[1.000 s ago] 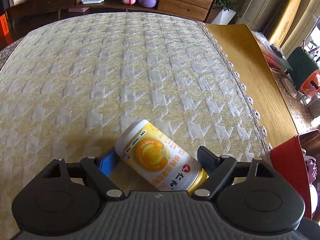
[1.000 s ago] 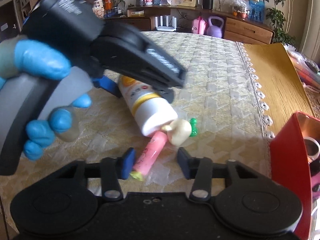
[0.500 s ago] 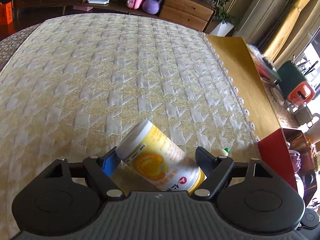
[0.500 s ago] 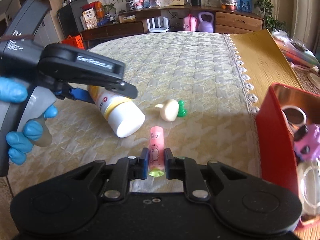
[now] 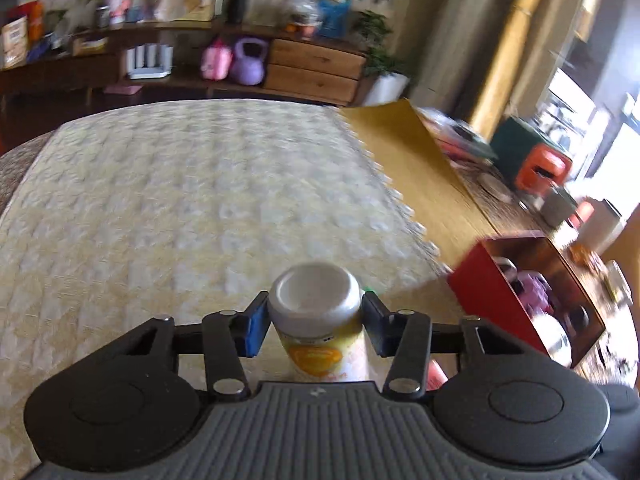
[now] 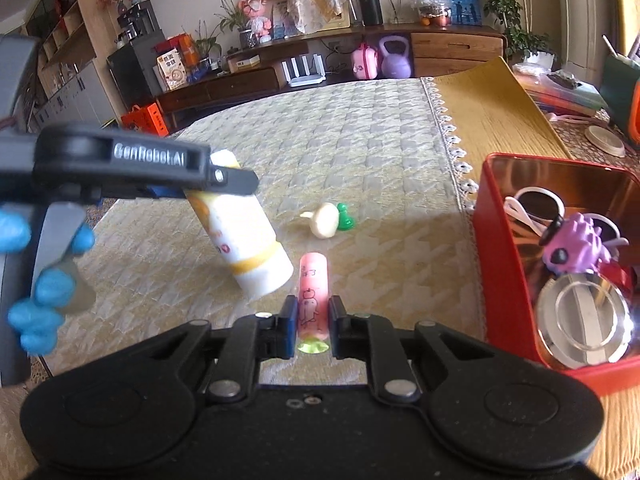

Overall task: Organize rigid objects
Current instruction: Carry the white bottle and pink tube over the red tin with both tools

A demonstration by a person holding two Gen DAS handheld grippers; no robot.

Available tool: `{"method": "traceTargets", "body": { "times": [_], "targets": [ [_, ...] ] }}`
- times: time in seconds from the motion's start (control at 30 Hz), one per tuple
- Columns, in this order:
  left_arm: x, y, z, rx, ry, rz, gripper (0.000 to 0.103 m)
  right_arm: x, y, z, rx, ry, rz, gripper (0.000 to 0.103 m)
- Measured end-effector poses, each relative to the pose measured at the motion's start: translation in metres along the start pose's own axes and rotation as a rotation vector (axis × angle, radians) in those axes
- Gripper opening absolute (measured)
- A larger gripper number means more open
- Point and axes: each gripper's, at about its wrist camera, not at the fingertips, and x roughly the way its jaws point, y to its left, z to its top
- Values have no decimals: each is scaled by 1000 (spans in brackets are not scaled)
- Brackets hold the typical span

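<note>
Bottle (image 5: 316, 320) lifted, tilted, clamped in left gripper (image 5: 314, 322), jaws just closed

A quilted, matt cloth (image 6: 360, 152) covers the bench; at right, the red tin (image 6: 504, 264) shows a glossy metal interior.

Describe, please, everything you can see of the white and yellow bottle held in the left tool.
The bottle is a white plastic-looking cylinder with a yellow-orange label, red marks and a yellow band near its base. Its rounded white cap sits between the left tool's pads, which have just closed on it. It hangs tilted above the patterned tablecloth, apparently touching nothing else.
</note>
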Motion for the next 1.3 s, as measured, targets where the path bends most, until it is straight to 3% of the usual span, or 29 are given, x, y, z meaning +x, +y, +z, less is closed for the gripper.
{"method": "traceTargets", "body": {
  "times": [0.17,0.37,0.7,1.13,1.3],
  "targets": [
    [10,-12,-10,8,36,-14,47,-8,-4,-1,5,-10,-6,15],
    [15,-25,-16,86,20,3,48,-18,-11,-4,17,-24,-7,15],
    [2,-39,-7,102,-7,2,44,-45,-27,-3,29,-86,-30,15],
    [-16,-100,26,117,34,-142,44,-98,-101,6,84,-193,-157,15],
    [-18,-135,36,170,31,-197,44,-109,-127,6,99,-212,-202,15]
  ]
}}
